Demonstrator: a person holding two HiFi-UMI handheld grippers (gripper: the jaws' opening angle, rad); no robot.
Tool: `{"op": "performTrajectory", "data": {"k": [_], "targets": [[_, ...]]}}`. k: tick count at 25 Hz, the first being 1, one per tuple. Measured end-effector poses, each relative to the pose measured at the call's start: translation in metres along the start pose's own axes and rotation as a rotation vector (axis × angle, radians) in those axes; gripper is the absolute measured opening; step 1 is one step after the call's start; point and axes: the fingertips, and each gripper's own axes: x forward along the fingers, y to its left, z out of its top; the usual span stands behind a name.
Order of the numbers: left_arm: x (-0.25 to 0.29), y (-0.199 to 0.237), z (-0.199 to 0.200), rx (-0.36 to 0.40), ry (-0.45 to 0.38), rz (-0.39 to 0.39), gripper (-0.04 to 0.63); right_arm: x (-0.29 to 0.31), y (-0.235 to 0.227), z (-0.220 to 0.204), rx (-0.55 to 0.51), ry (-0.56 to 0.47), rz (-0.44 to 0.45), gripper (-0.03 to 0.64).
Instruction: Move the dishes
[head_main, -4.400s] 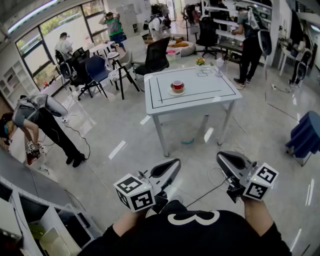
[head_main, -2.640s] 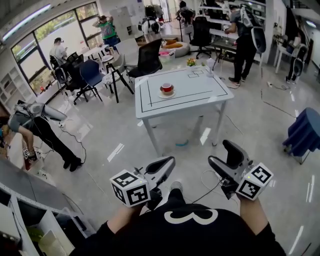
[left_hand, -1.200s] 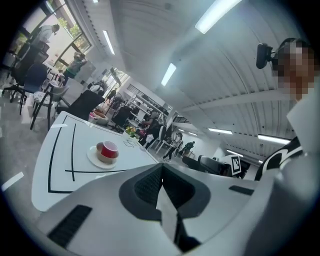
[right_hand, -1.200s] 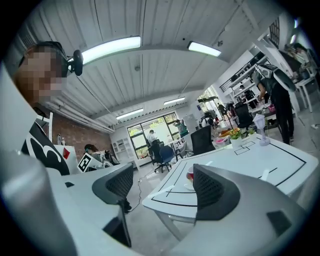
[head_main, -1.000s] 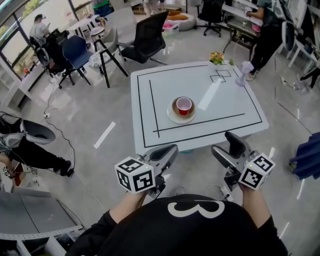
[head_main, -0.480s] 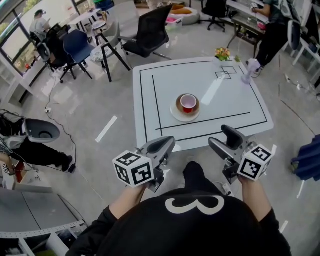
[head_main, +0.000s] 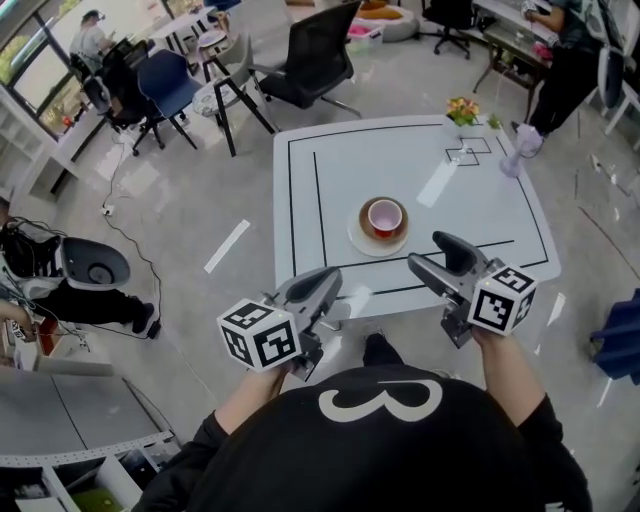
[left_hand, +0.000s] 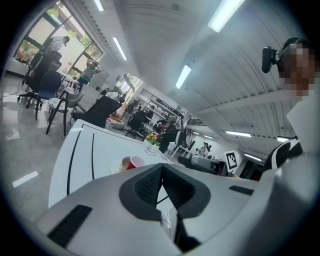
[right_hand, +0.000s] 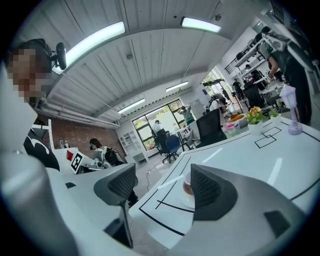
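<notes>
A cup (head_main: 384, 216), brown outside and red inside, stands on a white saucer (head_main: 360, 240) near the middle of the white table (head_main: 330, 180). My left gripper (head_main: 327, 284) hovers at the table's near edge, left of the cup, with its jaws shut on nothing. In the left gripper view the cup (left_hand: 132, 162) shows just beyond the closed pads (left_hand: 150, 185). My right gripper (head_main: 434, 257) is held open just in front of the saucer, right of it. In the right gripper view its right finger (right_hand: 210, 190) hides part of the cup (right_hand: 187, 188).
A small flower pot (head_main: 462, 108) and a pale bottle (head_main: 511, 163) stand at the table's far right. Black lines mark the tabletop. A black chair (head_main: 318, 55) and a blue chair (head_main: 165, 85) stand beyond the table. Several people work around the room.
The person has walked up to the table, which now lies right below. Both grippers have come over its near edge, close to the cup and saucer. Jaw states are unchanged.
</notes>
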Motion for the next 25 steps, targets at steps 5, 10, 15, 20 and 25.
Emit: {"op": "performTrajectory", "data": {"k": [5, 10, 15, 20, 25], "targets": [[0.019, 0.022, 0.013, -0.014, -0.008, 0.034, 0.002, 0.03, -0.034, 0.002, 0.011, 0.066, 0.006, 0.327], [0.036, 0.039, 0.026, -0.03, -0.01, 0.061, 0.002, 0.055, -0.063, 0.003, 0.019, 0.127, 0.001, 0.319], [0.047, 0.053, 0.031, -0.047, -0.004, 0.087, 0.003, 0.078, -0.089, -0.01, 0.044, 0.193, -0.003, 0.31], [0.053, 0.066, 0.03, -0.066, 0.001, 0.111, 0.003, 0.097, -0.109, -0.025, 0.085, 0.239, -0.01, 0.298], [0.054, 0.077, 0.029, -0.093, -0.008, 0.126, 0.003, 0.111, -0.12, -0.036, 0.087, 0.275, -0.021, 0.287]]}}
